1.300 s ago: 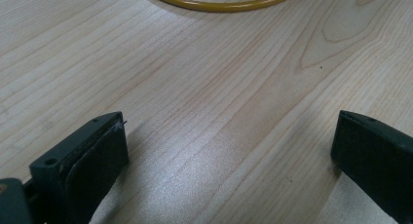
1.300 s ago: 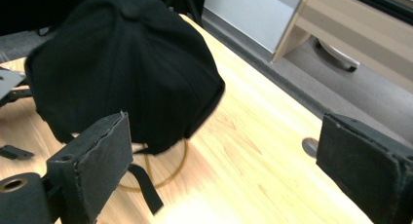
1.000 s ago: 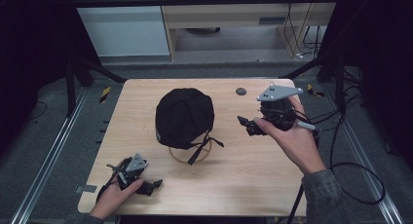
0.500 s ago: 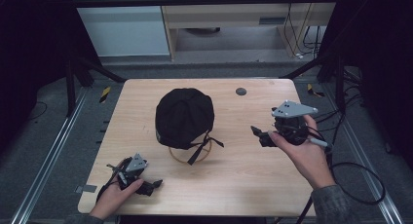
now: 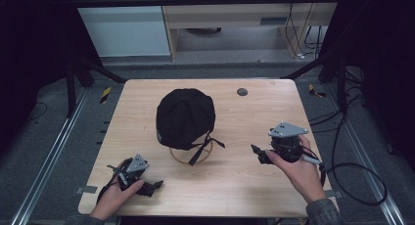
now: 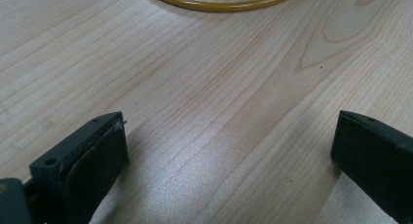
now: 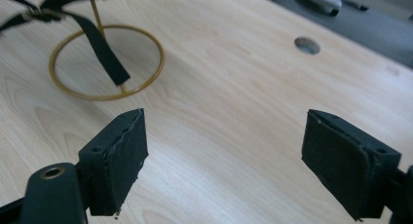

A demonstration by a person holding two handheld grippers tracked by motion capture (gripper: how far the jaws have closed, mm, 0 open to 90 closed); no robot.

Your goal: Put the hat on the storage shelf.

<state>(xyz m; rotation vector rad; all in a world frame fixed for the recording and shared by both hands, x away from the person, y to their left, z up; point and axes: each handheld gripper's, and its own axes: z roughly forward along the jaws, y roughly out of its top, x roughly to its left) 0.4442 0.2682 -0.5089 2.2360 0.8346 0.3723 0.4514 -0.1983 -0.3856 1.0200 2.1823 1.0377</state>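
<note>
Left tongs: I see them low at the near left corner of the surface, resting there in my left hand. In the left gripper view the two pads stand well apart with bare wood between them, so they are released and hold nothing.

Right tongs: at the right side of the surface, in my right hand, pointing left toward the cap. Their jaws have just been closing a little, yet in the right gripper view they stand wide apart with nothing between them.

Black cap: it sits on a yellow wire stand near the middle of the surface, between the two tongs and apart from both. Its straps hang down toward the ring base.

High view alone: the whole cap, both hands, the grey plates on the tongs, the trailing cable at the right, the floor around the surface.

Right gripper view alone: the ring base close up, with one black strap hanging across it, and the round hole in the surface farther off.

Left gripper view alone: just an arc of the yellow ring at the top edge.

Writing: I can read no brand, label or lettering on the cap or the tongs in any view.
</note>
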